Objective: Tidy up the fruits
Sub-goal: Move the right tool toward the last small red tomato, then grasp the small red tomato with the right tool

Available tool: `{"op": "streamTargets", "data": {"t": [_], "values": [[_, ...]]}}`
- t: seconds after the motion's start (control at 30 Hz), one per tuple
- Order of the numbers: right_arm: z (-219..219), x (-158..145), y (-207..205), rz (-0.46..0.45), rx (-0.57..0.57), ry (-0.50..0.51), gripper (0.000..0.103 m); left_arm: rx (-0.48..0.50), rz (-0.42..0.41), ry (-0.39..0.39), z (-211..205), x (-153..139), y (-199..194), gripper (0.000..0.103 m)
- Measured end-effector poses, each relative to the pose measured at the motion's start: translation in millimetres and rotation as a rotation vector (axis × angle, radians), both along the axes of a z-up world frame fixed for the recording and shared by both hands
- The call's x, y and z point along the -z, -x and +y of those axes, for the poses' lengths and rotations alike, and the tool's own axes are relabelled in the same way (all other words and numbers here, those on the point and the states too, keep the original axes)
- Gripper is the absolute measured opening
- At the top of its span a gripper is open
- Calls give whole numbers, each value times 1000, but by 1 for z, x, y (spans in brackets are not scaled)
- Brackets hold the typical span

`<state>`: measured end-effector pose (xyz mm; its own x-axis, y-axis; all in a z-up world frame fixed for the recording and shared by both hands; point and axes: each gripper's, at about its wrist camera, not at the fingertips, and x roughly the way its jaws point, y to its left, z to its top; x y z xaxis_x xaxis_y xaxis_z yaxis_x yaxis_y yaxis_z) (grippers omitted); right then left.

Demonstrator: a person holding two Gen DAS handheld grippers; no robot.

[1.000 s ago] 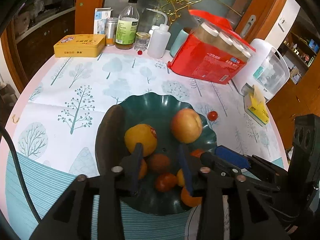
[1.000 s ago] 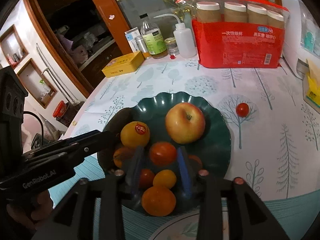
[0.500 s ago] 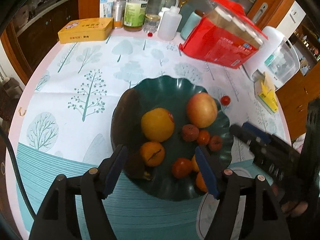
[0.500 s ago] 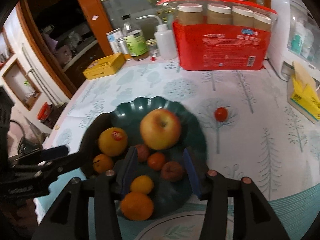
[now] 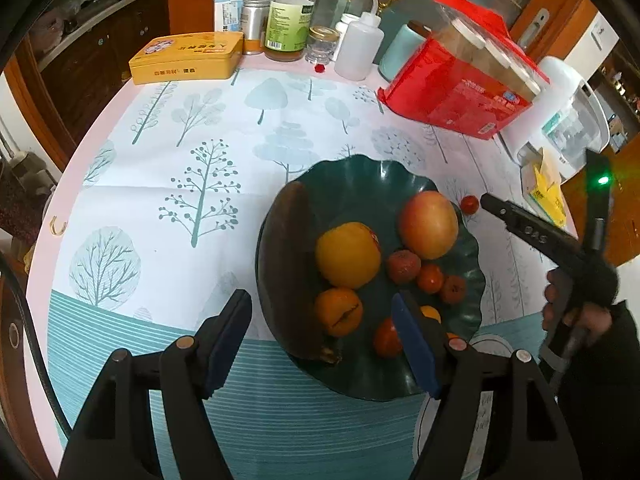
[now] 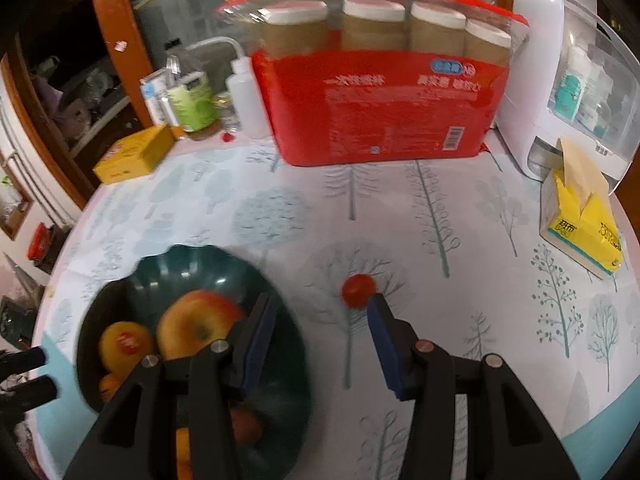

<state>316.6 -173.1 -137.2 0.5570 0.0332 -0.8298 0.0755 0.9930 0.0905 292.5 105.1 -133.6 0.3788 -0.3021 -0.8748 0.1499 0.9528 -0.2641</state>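
Observation:
A dark green wavy plate (image 5: 360, 172) holds an apple (image 5: 428, 225), an orange (image 5: 347, 260), a dark banana (image 5: 294, 272) and several small fruits. The plate also shows in the right wrist view (image 6: 168, 268). One cherry tomato (image 6: 359, 290) lies loose on the tablecloth right of the plate; it also shows in the left wrist view (image 5: 469, 204). My left gripper (image 5: 320, 336) is open and empty over the plate's near edge. My right gripper (image 6: 320, 332) is open and empty, its right finger just short of the tomato.
A red pack of paper cups (image 6: 380, 100), a white appliance (image 6: 568, 80) and a yellow tissue box (image 6: 580, 224) stand at the back and right. A yellow tin (image 5: 188, 58), bottles (image 5: 288, 16) and a squeeze bottle (image 5: 358, 48) line the far edge.
Both grippers have opened and pulled back from the plate. The right gripper has swung right, from over the fruits towards the loose cherry tomato. The left gripper has risen.

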Motion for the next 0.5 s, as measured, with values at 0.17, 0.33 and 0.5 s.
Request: {"op": "streamTargets", "data": {"t": [0.17,0.33,0.5], "values": [[-8,26,-9,14,49,33,48,1,-1,94,9,7,-2,71],[-13,41,-10,-13,78,60,46,14,10,140,11,15,-5,71],[-20,46,-16,-14,79,40,40,31,32,144,10,25,-10,71]]}}
